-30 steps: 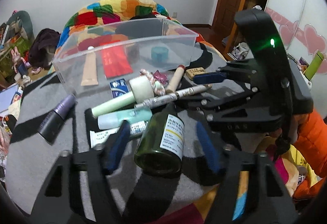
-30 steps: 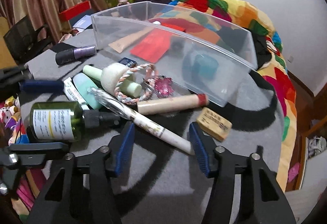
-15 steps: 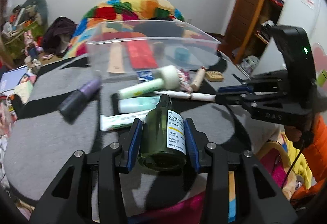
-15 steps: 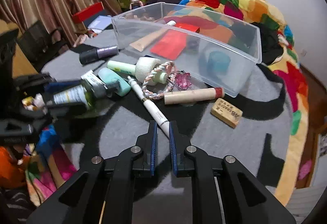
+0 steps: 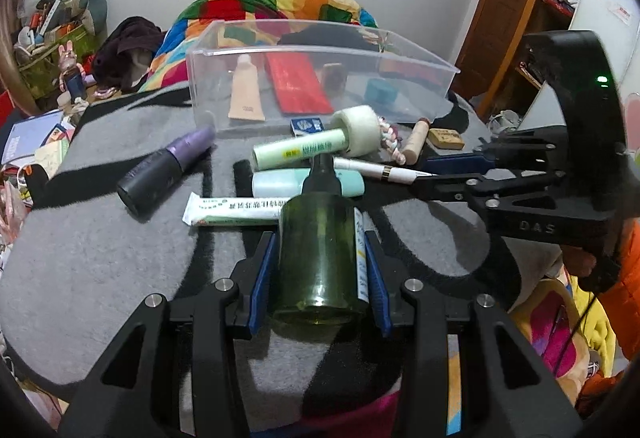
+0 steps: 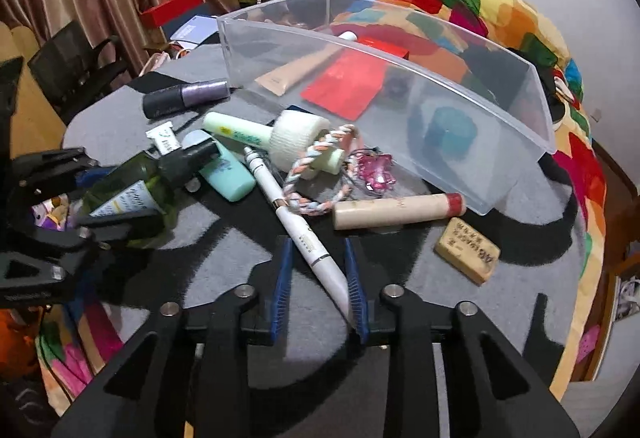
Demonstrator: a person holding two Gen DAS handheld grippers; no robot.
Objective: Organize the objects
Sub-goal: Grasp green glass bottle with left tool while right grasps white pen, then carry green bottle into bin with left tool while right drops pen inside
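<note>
My left gripper is shut on a dark green glass bottle with a black cap, held just above the grey mat; it also shows in the right wrist view. My right gripper has its jaws around the near end of a white pen that still lies on the mat, with a gap on the left side. The pen also shows in the left wrist view. The clear plastic bin stands behind the pile and holds a beige tube, a red packet and a teal roll.
On the mat lie a purple-capped black bottle, a green tube, a mint bottle, a white sachet, a braided ring, a pink charm, a beige stick and a tan eraser.
My left gripper closed on the green bottle and lifted it. My right gripper closed, then opened somewhat and moved forward around the pen's near end.
</note>
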